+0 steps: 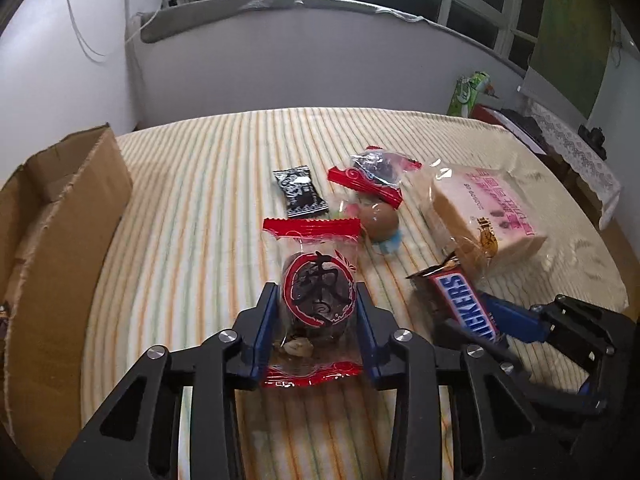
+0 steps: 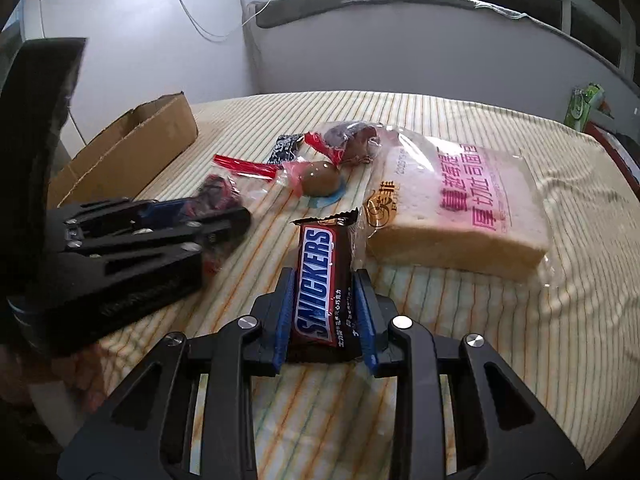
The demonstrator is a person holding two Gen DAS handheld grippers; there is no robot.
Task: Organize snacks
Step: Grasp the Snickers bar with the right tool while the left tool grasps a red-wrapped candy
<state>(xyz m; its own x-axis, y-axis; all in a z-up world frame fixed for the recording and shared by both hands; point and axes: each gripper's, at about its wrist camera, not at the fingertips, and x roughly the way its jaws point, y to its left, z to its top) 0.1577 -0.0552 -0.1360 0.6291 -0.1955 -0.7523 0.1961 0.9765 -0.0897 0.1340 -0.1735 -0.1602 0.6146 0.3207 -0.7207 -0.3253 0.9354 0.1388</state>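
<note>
On the striped cloth (image 1: 192,208) lies a clear packet with red ends and a dark round sweet (image 1: 310,252). My left gripper (image 1: 316,290) is shut on it, blue pads pressed to both sides. A Snickers bar (image 2: 320,276) lies lengthwise in my right gripper (image 2: 324,276), which is shut on its sides. In the left wrist view the same bar (image 1: 460,300) shows at the right. Behind lie a bagged bread slice (image 2: 460,208), a brown ball-shaped sweet (image 1: 380,220), a black candy (image 1: 300,192) and another red packet (image 1: 372,176).
An open cardboard box (image 1: 60,220) stands at the left edge of the cloth, also in the right wrist view (image 2: 132,148). A green package (image 1: 466,94) sits at the far right. A grey padded headboard and windows lie beyond.
</note>
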